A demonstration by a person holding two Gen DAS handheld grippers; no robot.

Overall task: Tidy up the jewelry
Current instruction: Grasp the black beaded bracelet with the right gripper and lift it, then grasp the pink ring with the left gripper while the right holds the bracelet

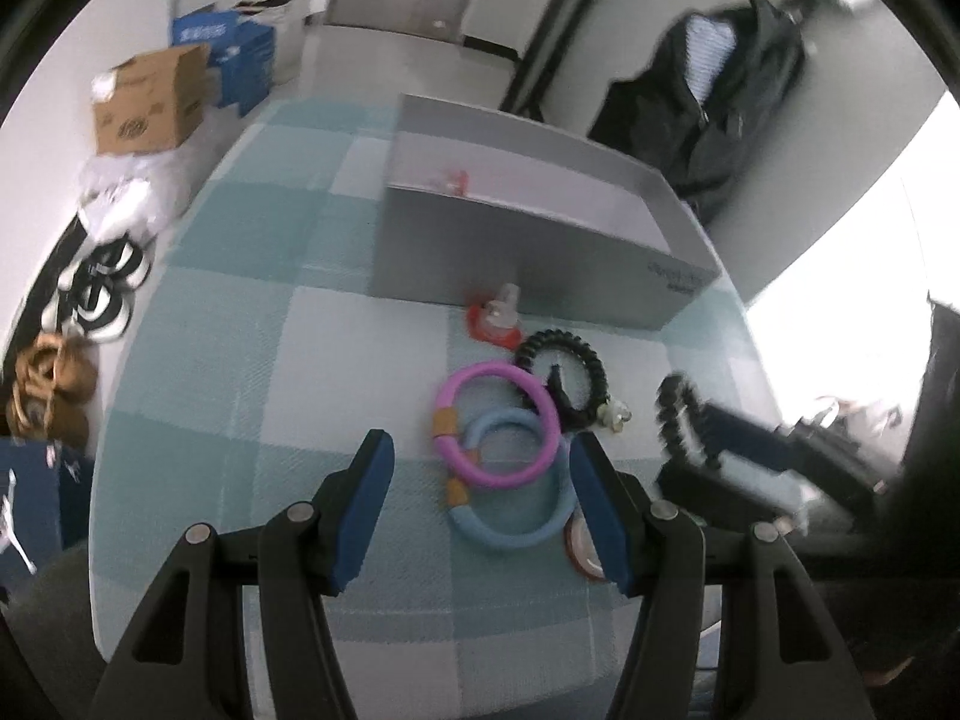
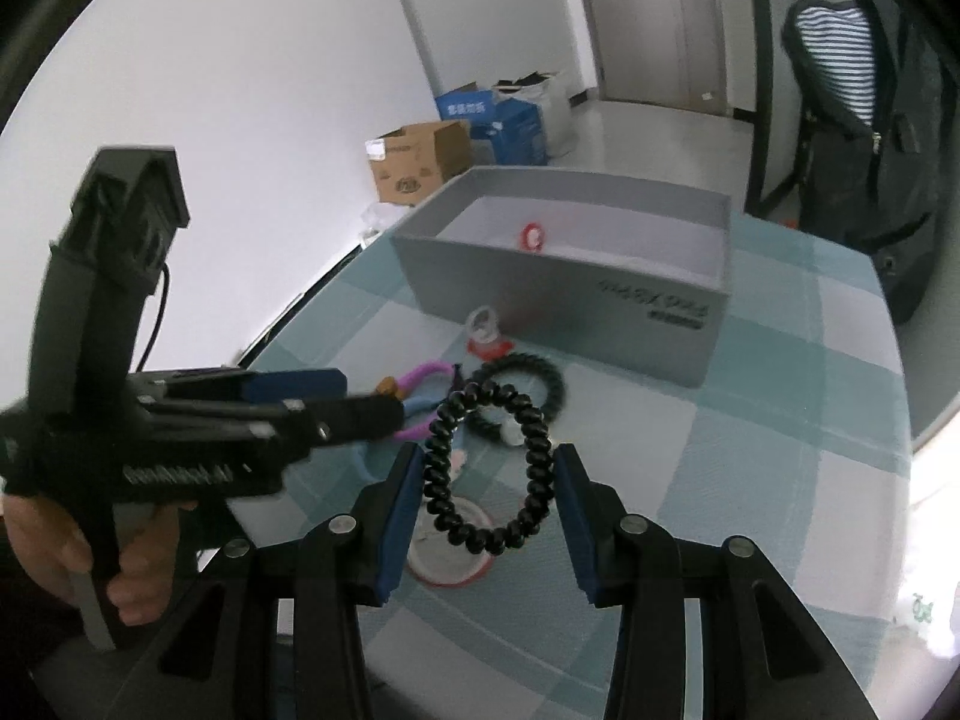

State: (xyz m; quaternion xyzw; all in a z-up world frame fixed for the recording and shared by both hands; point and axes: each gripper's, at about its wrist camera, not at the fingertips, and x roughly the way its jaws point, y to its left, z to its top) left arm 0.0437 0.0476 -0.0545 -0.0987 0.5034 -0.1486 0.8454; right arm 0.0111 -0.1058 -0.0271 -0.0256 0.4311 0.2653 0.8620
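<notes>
Above the checked worktop (image 2: 750, 450), the right tongs (image 2: 483, 504) apparently grip a black coil bracelet (image 2: 489, 462), contact blurred. Left tongs (image 1: 480, 510) gape over pink ring (image 1: 498, 426) and blue ring (image 1: 510, 480), near the grey box (image 1: 528, 240).

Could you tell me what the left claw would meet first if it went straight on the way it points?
Probably the blue ring, lying between the open left claw's fingers, with the pink ring overlapping it just beyond; depth is uncertain.

- We see the left gripper (image 1: 480, 510) with jaws spread over a pink ring (image 1: 543, 405) overlapping a blue ring (image 1: 516, 531).
- A black coil band (image 1: 591, 366) lies near a grey box (image 1: 534, 264).
- All rest on a checked cloth (image 1: 270, 330).
</notes>
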